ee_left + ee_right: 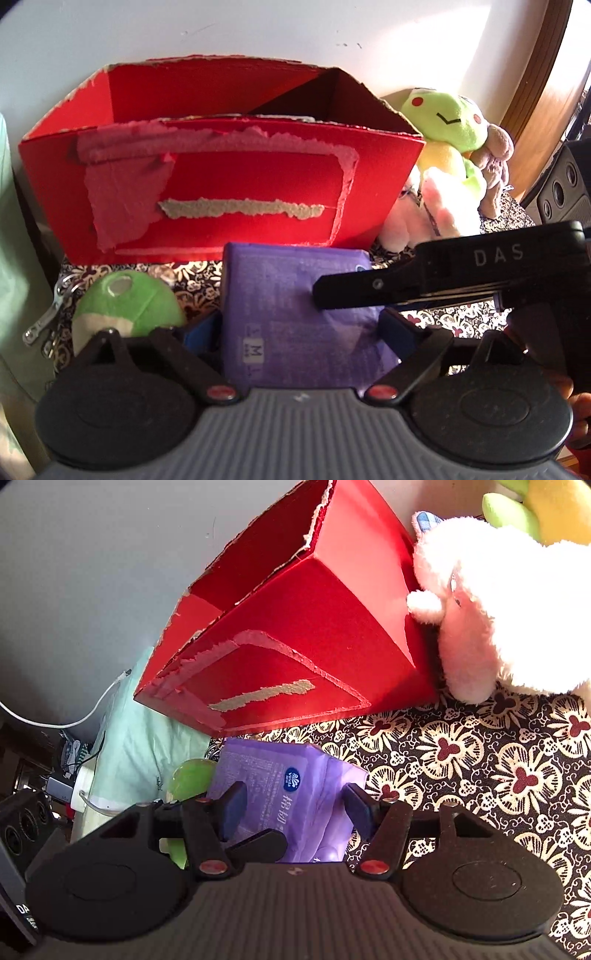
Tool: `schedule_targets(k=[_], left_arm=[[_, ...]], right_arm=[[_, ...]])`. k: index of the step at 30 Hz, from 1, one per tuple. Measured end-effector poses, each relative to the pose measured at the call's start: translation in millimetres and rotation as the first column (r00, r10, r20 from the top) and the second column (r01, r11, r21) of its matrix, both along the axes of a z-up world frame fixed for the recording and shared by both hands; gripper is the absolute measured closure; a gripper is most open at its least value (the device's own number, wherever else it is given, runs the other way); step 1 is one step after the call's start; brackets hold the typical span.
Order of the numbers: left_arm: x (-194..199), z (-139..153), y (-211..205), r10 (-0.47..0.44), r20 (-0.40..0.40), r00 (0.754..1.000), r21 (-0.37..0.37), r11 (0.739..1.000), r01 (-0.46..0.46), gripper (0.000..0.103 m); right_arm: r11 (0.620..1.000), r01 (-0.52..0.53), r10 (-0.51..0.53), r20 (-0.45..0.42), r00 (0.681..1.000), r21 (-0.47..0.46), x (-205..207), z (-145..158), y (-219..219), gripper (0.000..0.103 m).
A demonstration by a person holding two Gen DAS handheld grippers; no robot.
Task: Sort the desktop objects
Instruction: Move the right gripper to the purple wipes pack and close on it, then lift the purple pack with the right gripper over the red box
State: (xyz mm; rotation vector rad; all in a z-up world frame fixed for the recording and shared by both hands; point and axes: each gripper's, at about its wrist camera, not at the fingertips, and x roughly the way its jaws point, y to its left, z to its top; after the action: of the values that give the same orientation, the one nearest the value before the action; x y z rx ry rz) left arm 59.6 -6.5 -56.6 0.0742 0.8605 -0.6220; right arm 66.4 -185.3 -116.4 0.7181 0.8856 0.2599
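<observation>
Seen from the left claw [299, 332], going left to right: a bunch of keys [48, 317] lies at the far left on the patterned cloth [199, 284] over the counter, then a small green plush [129, 306] just left of the claw's left finger [199, 332]. Between the two fingers sits the purple tissue pack [288, 295], flat on the cloth with its long axis running away from the claw toward the red cardboard box [221, 192] straight ahead. The left claw stands spread around the pack's near end, fingers at or very close to its sides; whether they press it is not clear. A finger of the right claw [369, 295] reaches in from the right and lies across the top of the pack. Beyond that, right of the box, stuffed toys [450, 147] are piled.

From the right claw [291, 808], the same pack [295, 775] lies between its spread fingers and just ahead, with the box [295, 627] beyond and a white plush [498, 609] off to the right.

Both claws straddle the pack, so neither is clearly nearer. The coming move likely turns on the box opening lying directly ahead and above: the pack would need pinching, lifting over the torn front rim and dropping in.
</observation>
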Motion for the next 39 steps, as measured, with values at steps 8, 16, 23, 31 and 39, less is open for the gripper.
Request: schedule_targets(k=[8, 16, 23, 31, 39], left_arm=[[-21, -4, -36, -0.027, -0.027, 0.999, -0.039, 0.999, 0.026, 0.012], [-20, 0, -47, -0.023, -0.017, 1.000, 0.018, 1.000, 0.023, 0.009], [-23, -9, -46, 0.001, -0.048, 0.999, 0.002, 1.000, -0.001, 0.000], [-29, -11, -45, 0.020, -0.032, 0.999, -0.011, 1.000, -0.020, 0.001], [-31, -15, -35, 0.034, -0.014, 0.999, -0.064, 0.997, -0.035, 0.001]], right_arm=[[0.995, 0.089, -0.088, 0.014, 0.996, -0.055, -21, 9, -39, 0.046], [0.991, 0.068, -0.063, 0.045, 0.997, -0.112, -37, 13, -41, 0.040], [0.991, 0.045, -0.035, 0.079, 0.996, -0.123, -42, 8, -31, 0.039], [0.991, 0.060, -0.049, 0.094, 0.994, -0.117, -44, 6, -29, 0.038], [0.995, 0.040, -0.034, 0.061, 0.998, -0.092, -36, 2, -26, 0.030]])
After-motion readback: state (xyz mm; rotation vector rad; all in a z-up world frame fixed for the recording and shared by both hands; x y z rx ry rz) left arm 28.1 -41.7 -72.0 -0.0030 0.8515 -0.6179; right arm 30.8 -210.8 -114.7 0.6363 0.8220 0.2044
